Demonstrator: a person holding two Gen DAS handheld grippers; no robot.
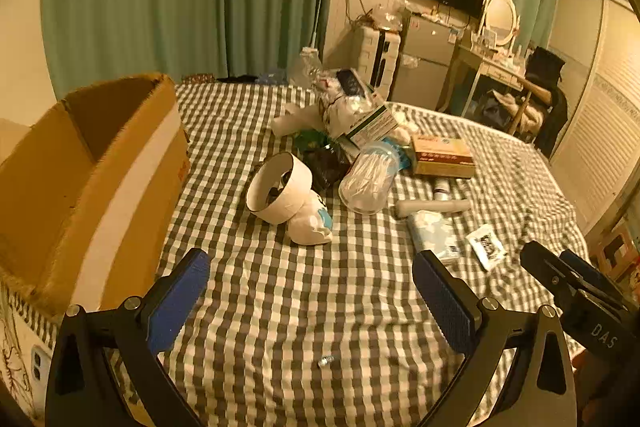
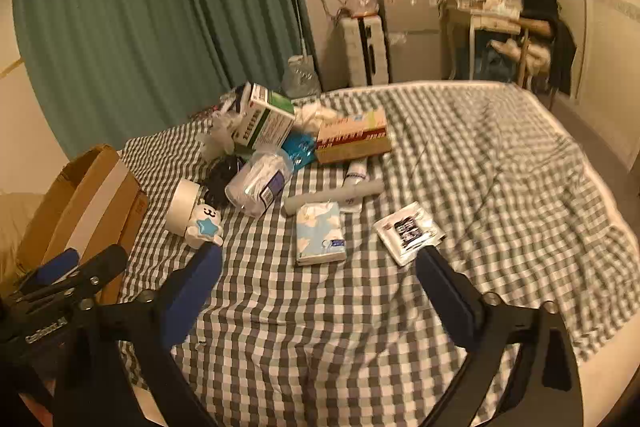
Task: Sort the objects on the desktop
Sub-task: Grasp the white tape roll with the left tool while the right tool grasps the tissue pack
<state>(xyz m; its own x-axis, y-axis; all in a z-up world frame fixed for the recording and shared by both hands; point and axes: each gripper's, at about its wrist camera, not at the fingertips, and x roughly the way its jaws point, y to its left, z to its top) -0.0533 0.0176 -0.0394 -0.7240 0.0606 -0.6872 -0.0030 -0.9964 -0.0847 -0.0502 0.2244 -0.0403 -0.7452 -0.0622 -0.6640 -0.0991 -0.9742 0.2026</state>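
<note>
Both jaws wide open, nothing held: left gripper point(image 1: 310, 297) and right gripper point(image 2: 320, 279) hovering over the checked bedspread point(image 2: 320, 327). Nearest the right one: tissue pack point(image 2: 320, 233), just left of the flat sachet point(image 2: 408, 231). Probably light and squishy, so best pinched across the long edges.

Black tool point(image 1: 311, 301), blue ribbed pads point(image 1: 178, 301)

We read "DAS" in white letters on the black body of the right gripper point(image 1: 576, 291), seen from the left wrist. White lettering on the left gripper point(image 2: 68, 275) and print on the green-and-white box point(image 2: 266, 123) are too blurred to read.
</note>
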